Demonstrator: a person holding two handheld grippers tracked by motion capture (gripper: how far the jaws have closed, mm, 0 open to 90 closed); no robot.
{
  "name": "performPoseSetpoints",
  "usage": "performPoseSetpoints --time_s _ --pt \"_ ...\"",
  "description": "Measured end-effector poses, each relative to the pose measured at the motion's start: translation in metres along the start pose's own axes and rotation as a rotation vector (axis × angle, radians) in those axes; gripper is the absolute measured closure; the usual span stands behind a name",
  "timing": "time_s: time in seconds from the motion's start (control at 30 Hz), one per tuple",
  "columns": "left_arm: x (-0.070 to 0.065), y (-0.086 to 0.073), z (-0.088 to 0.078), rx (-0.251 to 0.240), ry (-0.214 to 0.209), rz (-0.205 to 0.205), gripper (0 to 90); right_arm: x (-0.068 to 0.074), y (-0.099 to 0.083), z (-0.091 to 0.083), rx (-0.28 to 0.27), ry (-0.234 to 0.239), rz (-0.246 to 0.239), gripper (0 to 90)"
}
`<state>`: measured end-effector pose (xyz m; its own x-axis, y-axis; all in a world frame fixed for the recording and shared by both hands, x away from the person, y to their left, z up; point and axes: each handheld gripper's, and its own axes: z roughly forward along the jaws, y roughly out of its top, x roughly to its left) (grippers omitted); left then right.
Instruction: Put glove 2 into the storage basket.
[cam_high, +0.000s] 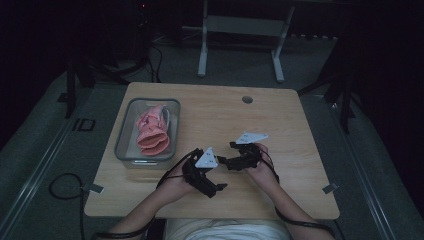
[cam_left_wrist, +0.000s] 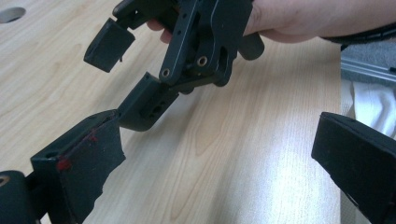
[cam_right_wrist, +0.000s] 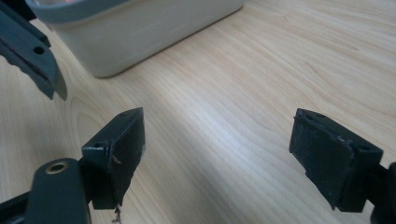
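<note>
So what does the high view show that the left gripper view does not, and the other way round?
The high view alone gives the grey plastic bin with the pink cloth inside it, and the left gripper. The left gripper view alone gives a close look at red marks on its own black jaw pad. Both show the light wooden table, its round hole and the open right gripper.

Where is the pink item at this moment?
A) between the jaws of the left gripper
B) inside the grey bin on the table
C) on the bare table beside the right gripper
B: in the high view the pink item lies inside the grey bin, and both grippers are apart from it with open, empty jaws.
</note>
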<state>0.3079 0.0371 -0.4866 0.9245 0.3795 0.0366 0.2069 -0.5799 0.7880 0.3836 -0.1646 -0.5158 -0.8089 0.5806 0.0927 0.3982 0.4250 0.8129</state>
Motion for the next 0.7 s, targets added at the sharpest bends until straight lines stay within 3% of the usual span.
performPoseSetpoints --time_s 0.3,0.57,0.7 --pt "-0.008 -0.01 0.017 -0.01 -0.036 0.017 1.5 -0.001 -0.017 -0.004 0.024 0.001 -0.011 14.3" --pt "-0.016 -0.018 0.034 0.017 -0.058 0.043 1.6 -0.004 -0.034 -0.012 0.016 0.007 -0.002 14.3" --pt "-0.019 -0.023 0.041 0.034 -0.059 0.056 1.6 -0.003 -0.044 -0.015 0.012 0.008 -0.021 14.5"
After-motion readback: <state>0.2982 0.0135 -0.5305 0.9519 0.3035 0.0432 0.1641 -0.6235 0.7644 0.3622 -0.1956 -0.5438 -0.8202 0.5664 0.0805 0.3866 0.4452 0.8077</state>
